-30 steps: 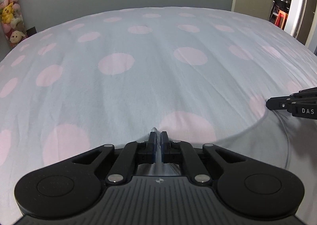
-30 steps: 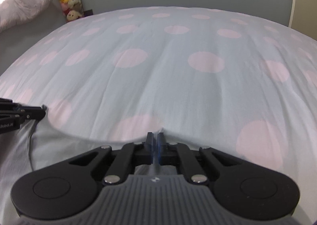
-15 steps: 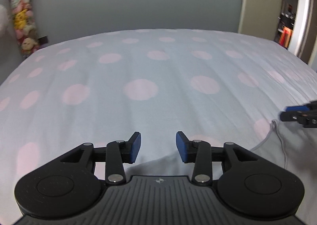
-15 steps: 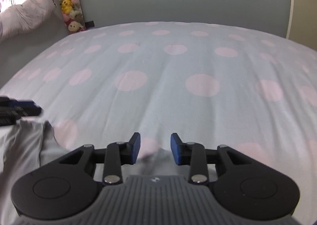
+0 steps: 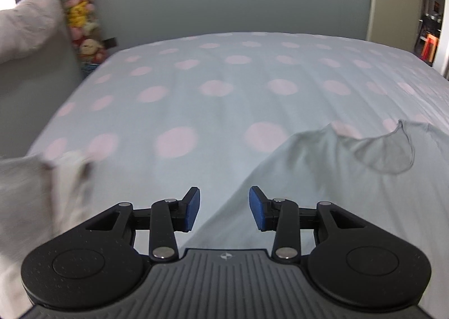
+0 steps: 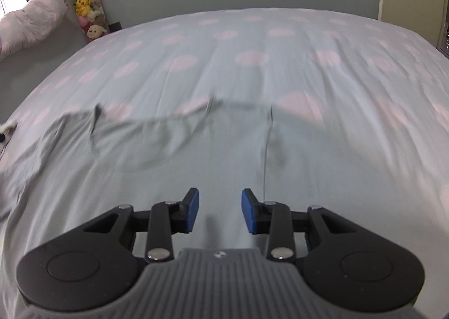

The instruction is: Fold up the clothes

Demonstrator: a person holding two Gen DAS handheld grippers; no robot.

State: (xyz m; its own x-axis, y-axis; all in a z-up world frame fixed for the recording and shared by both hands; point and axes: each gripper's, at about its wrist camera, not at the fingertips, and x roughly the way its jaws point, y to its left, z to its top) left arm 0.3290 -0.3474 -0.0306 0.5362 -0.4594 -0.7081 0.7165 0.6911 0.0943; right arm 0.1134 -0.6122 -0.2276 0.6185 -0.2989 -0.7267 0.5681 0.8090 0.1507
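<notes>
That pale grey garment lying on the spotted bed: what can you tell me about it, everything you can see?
The grey garment looks like a thin, soft jersey top, the same pale grey as the spotted bedcover it lies on. It is spread fairly flat, with a curved neckline at its far edge, loose creases, and a seam line running towards the camera. From the left wrist view its neckline gapes open. Nothing grips it; both jaws stand open above it.

grey shirt (image 6: 174,156), pink-dotted bedsheet (image 6: 252,38)

Soft, even daylight, perhaps from a window at left; motion-blurred, fisheye-bent edges.
</notes>
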